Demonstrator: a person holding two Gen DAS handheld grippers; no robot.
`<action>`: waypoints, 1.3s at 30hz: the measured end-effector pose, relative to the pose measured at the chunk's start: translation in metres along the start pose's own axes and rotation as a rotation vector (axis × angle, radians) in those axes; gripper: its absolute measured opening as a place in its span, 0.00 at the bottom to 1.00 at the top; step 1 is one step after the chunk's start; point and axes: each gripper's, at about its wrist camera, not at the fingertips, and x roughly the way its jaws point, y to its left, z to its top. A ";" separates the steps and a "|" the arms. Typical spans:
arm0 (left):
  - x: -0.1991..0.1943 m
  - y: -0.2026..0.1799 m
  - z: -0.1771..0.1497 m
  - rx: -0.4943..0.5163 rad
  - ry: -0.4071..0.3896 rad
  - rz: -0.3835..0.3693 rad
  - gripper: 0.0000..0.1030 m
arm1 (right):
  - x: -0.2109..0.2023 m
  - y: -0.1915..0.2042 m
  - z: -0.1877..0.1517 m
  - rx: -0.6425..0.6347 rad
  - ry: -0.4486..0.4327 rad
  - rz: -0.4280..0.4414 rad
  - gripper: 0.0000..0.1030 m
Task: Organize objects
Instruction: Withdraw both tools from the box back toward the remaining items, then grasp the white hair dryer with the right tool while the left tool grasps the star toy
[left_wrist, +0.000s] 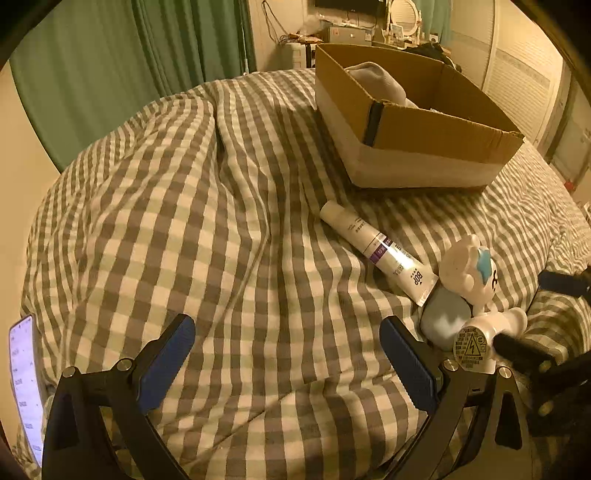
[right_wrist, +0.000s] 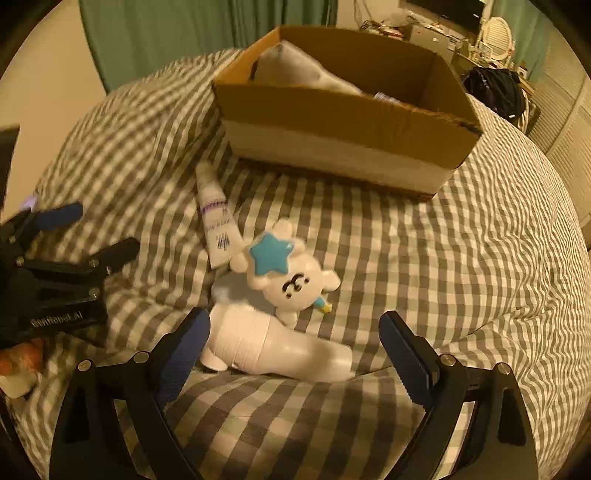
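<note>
A checked grey-and-white duvet (left_wrist: 207, 229) is covering the bed, lying in soft folds. Green curtains (left_wrist: 122, 55) are hanging along the wall behind it. At the bed's near left edge a phone (left_wrist: 24, 384) is glowing, its screen lit. Across the room a cluttered dresser (left_wrist: 354, 33) is standing with a round white mirror (left_wrist: 404, 14) on it, and pale slatted wardrobe doors (left_wrist: 517, 74) are running along the right. Something dark, perhaps a black bag (right_wrist: 495, 92), is slumping beyond the bed's far corner.
</note>
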 end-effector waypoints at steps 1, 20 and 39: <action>-0.001 0.001 0.000 -0.001 0.001 -0.003 1.00 | 0.004 0.003 -0.001 -0.018 0.022 -0.006 0.90; 0.009 0.000 0.000 0.013 0.049 0.005 1.00 | 0.032 0.023 -0.002 -0.148 0.135 0.003 0.61; 0.018 -0.095 0.049 0.274 -0.018 -0.139 1.00 | -0.051 -0.083 0.028 0.140 -0.170 -0.043 0.56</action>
